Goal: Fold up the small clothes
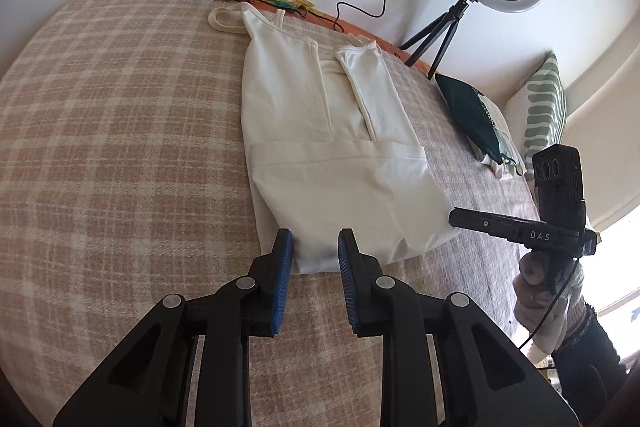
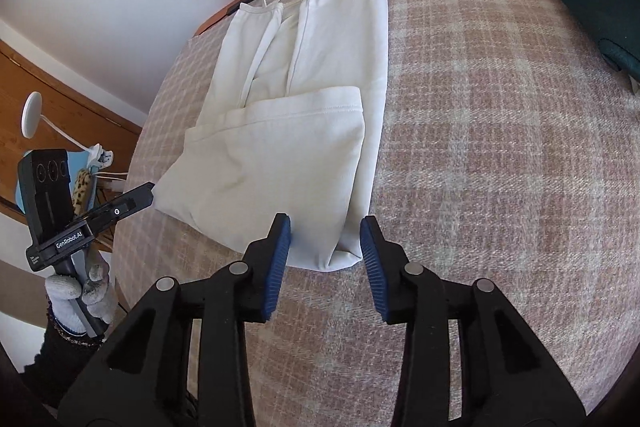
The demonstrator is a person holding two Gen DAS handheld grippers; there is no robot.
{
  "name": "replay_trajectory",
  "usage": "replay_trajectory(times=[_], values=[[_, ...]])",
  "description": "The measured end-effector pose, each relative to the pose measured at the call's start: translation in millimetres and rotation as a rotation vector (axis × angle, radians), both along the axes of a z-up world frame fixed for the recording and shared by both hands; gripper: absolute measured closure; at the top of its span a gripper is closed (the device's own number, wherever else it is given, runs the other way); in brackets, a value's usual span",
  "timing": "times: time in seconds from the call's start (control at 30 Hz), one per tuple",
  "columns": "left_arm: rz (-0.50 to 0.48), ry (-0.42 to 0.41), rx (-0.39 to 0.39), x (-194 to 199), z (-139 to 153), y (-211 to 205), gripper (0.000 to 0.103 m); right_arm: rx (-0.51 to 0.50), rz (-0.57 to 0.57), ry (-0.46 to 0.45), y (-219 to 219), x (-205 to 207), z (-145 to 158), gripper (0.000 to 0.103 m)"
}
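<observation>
The cream top (image 1: 320, 131), light and limp on the bed (image 1: 120, 131), wants pinching at its near fold corners, where left tool (image 1: 315, 247) and right tool (image 2: 325, 233) gape empty.

Both grippers (image 1: 315, 251) (image 2: 325, 239) are black plastic with ribbed blue pads (image 1: 282, 283) and silver round pivot pins — one body marked "DAS", the other "GenRobot.AI" — held by grey-white knit gloves (image 2: 80, 297) over dark sleeves.

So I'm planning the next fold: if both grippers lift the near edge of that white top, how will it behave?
The white top is probably floppy: it lies flat in soft layers. It likely sags between the left gripper and right gripper. The plaid blanket may drag it.
</observation>
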State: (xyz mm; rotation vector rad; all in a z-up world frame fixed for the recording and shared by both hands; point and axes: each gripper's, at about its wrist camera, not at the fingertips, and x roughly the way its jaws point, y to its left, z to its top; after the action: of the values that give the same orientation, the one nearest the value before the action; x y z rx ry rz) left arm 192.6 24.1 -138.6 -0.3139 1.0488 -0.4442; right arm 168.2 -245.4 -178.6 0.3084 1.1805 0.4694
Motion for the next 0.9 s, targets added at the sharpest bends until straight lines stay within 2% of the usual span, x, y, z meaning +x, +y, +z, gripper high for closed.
replay_trajectory(times=[0.1,0.17,0.27,0.3,0.47,0.6,0.67,0.77,0.9], values=[[-0.006,0.019,0.016,1,-6,-6,0.081,-0.021,0.024,0.006,6,-5,-5,0.091],[-0.017,0.024,0.039,1,-10,-10,0.081,-0.056,0.027,-0.007,8,-8,-5,0.094],[-0.04,0.036,0.133,-2,-20,-16,0.081,-0.082,0.032,-0.02,10,-16,-5,0.098],[-0.042,0.038,0.143,-4,-23,-16,0.081,-0.091,0.041,-0.027,10,-19,-5,0.098],[-0.023,0.023,0.079,-9,-21,1,0.081,-0.118,0.087,-0.059,11,-22,6,0.098],[-0.014,0.014,0.037,-5,-15,9,0.081,-0.024,0.003,-0.09,-3,-3,22,0.075],[-0.007,0.01,0.033,2,-13,8,0.081,-0.021,-0.02,-0.094,-3,11,24,0.074],[-0.011,0.013,0.031,13,-13,4,0.081,-0.069,-0.019,-0.102,4,27,20,0.074],[-0.008,0.043,0.048,29,-22,-3,0.081,-0.117,-0.006,-0.107,18,32,16,0.074]])
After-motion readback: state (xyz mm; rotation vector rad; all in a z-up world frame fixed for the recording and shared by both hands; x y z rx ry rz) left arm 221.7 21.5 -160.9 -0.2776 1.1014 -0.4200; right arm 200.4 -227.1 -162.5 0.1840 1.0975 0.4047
